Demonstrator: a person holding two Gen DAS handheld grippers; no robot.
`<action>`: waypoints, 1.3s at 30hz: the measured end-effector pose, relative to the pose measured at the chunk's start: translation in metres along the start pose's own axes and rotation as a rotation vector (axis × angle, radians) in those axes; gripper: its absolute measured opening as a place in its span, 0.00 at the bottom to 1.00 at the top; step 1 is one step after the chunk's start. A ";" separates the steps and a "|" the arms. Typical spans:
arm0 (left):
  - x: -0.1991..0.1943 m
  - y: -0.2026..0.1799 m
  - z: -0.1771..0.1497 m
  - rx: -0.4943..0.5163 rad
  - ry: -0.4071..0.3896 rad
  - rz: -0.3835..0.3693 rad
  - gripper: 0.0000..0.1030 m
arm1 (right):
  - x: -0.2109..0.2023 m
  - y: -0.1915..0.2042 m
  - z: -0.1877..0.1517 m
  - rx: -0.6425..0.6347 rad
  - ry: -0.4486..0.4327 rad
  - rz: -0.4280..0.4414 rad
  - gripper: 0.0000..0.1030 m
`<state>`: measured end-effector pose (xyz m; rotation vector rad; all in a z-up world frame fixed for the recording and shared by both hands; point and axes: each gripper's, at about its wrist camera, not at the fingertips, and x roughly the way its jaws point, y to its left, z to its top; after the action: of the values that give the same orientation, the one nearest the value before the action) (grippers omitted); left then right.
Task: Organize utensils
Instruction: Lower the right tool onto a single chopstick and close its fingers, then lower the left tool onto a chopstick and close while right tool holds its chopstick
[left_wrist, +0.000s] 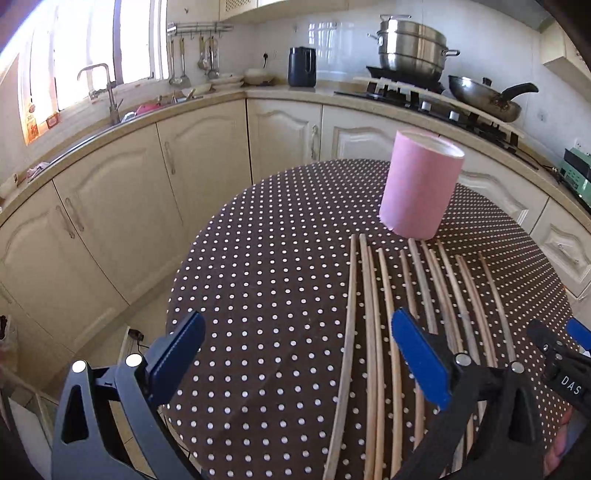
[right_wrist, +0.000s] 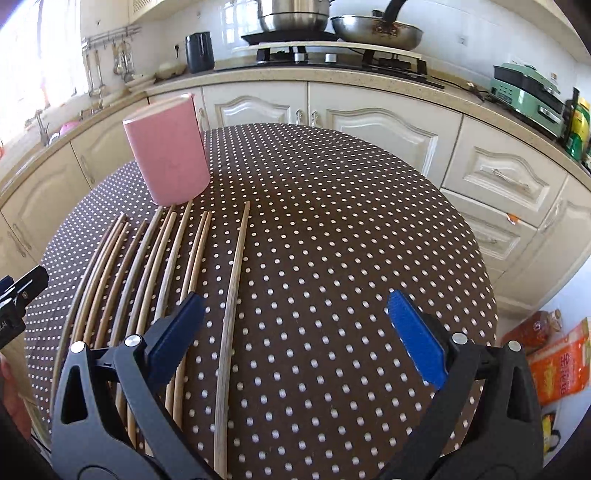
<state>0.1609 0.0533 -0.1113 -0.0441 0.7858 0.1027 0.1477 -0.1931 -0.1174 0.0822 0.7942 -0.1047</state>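
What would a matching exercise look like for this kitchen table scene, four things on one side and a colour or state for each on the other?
Column one:
1. holder
2. chopsticks
3. tablecloth
4. right gripper

Column two:
A. brown with white dots
B. open, holding nothing
C. pink, standing upright
D. lying flat in a row

Pairs: 1-C, 2-D, 3-A, 4-B

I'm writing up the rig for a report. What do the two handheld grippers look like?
Both match: the left gripper and right gripper have black plastic frames with triangular cut-outs, silver round pivot bolts, and flat blue pads on each finger. White lettering "DAS" shows on the right gripper's body in the left wrist view.
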 end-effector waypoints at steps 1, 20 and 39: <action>0.006 0.001 0.002 -0.001 0.013 0.003 0.96 | 0.004 0.002 0.002 -0.007 0.007 0.001 0.94; 0.065 -0.013 0.027 0.050 0.093 0.047 0.91 | 0.051 0.021 0.027 -0.081 0.097 0.039 0.29; 0.059 -0.004 0.037 -0.021 0.140 -0.166 0.03 | 0.031 0.012 0.048 -0.032 0.015 0.121 0.07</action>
<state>0.2292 0.0566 -0.1266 -0.1369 0.9178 -0.0498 0.2050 -0.1887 -0.1059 0.1007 0.8037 0.0231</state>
